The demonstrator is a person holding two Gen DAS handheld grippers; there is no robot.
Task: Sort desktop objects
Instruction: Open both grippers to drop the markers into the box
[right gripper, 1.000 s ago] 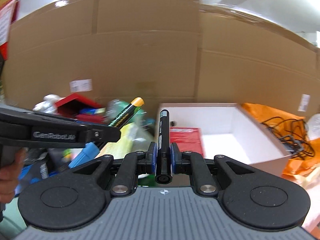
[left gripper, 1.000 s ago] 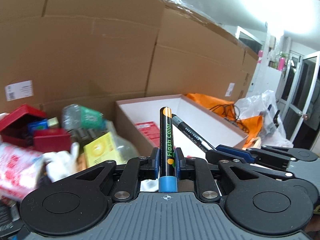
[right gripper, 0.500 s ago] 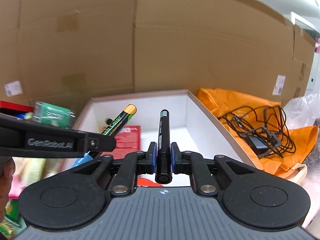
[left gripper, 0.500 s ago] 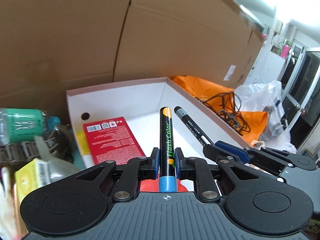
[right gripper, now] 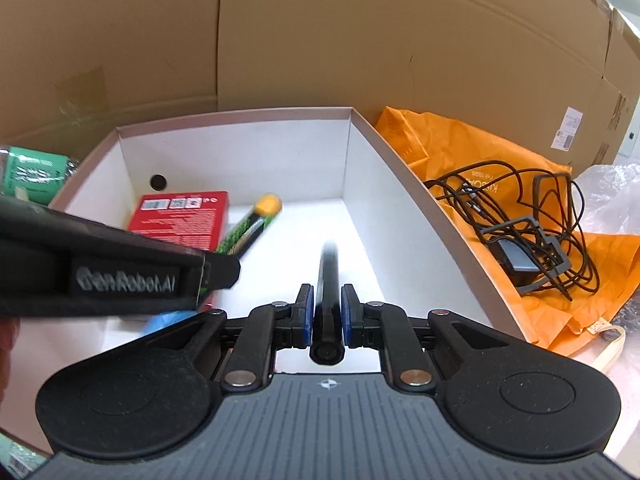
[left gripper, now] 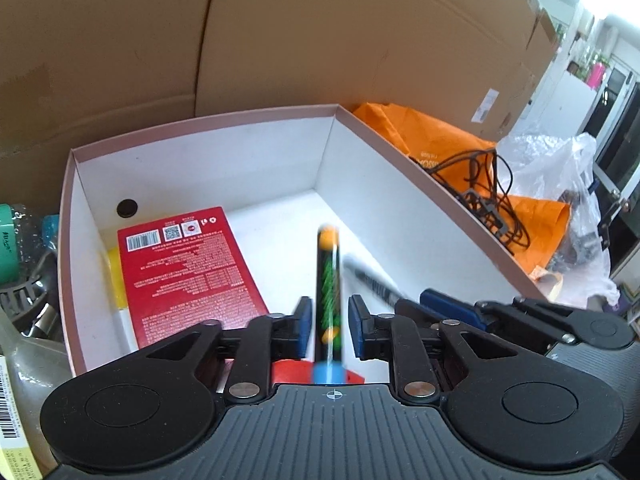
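Large brown cardboard boxes [left gripper: 280, 40] fill the background like a wall. In front of them sits an open white box [left gripper: 360, 168] with a pinkish rim. To its right lies an orange bag [right gripper: 460, 148] with a tangle of black cable [right gripper: 520, 216] on top, and beside that a clear plastic bag [left gripper: 560, 168].

Inside the white box, a flat red carton [left gripper: 188, 268] lies against the left wall, barcode side up.

Both tools hover over the box, pointing down into it. The left hand-held gripper [left gripper: 329, 322] is opening its jaws; its blue pads stand clear on both sides of a blurred black marker with green lettering and an orange tip [left gripper: 329, 292], which sits between them, above the box floor. The right hand-held gripper [right gripper: 327, 320] is clenched on a slim black pen [right gripper: 329, 280], pads pressed against its barrel.
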